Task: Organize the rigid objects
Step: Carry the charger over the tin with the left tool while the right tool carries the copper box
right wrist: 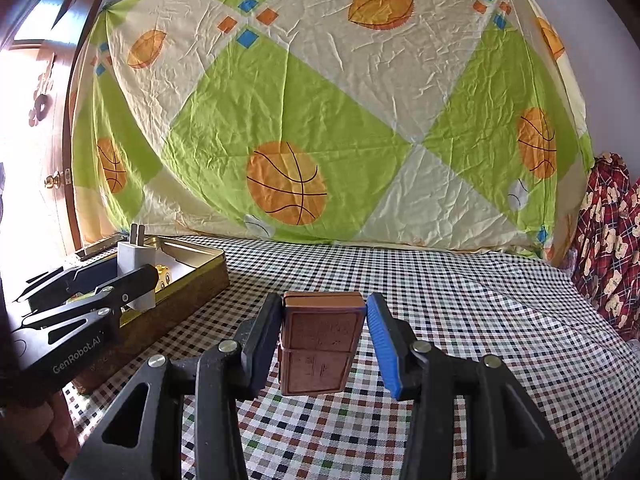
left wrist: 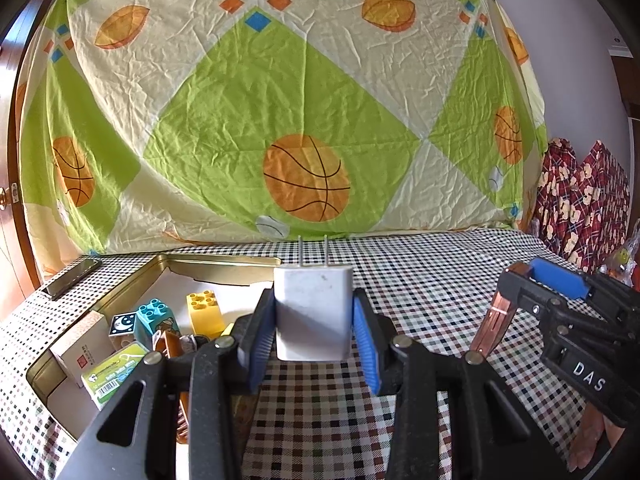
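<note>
The left gripper [left wrist: 314, 322] clamps the white charger [left wrist: 313, 312], prongs forward, beside the gold tin [left wrist: 120, 292] at its 9 o'clock, apparently for deposit there. The right gripper [right wrist: 323, 342] grips the copper case [right wrist: 319, 344] above the checked worktop [right wrist: 460, 320], the tin at 10 o'clock.

open checked cloth [right wrist: 460, 300] right, tin [right wrist: 200, 276] left

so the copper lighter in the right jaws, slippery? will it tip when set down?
Probably slippery: the copper lighter looks smooth and metallic, and the right gripper pinches only its narrow sides. Likely rigid and dense for its size. Set upright it may tip; laid flat in the gold tin seems safer.
</note>
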A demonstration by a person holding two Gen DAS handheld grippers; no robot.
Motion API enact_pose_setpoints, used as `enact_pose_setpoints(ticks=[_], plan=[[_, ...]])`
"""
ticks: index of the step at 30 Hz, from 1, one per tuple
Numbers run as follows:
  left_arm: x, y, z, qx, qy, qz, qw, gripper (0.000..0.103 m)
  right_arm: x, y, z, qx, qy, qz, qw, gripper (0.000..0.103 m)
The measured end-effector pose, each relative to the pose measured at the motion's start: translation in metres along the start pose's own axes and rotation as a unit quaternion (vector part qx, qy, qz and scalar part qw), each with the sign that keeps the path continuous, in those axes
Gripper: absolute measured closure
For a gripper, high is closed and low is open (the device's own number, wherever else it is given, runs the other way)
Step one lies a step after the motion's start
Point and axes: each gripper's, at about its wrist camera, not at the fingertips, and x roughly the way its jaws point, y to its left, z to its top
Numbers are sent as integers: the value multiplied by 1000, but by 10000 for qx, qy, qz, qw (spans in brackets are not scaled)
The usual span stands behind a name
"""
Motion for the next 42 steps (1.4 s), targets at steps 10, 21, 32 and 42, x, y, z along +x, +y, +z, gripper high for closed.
enact_pose_setpoints(ticks=[10,21,32,42], plan=[[-10,8,-2,-45,-127,45,9999,66,-6,22,1,-96,-161,190,9996,57],[-18,21,-4,-165,-221,119,9995,66,-7,39,2,-166,-273,316,9990,57],[-22,38,-5,-301,-279,214,9989,66,-4,54,4,-273,-332,458,9980,57],[-26,56,-6,-512,-333,282,9977,66,-2,77,5,-481,-386,606,9962,56]])
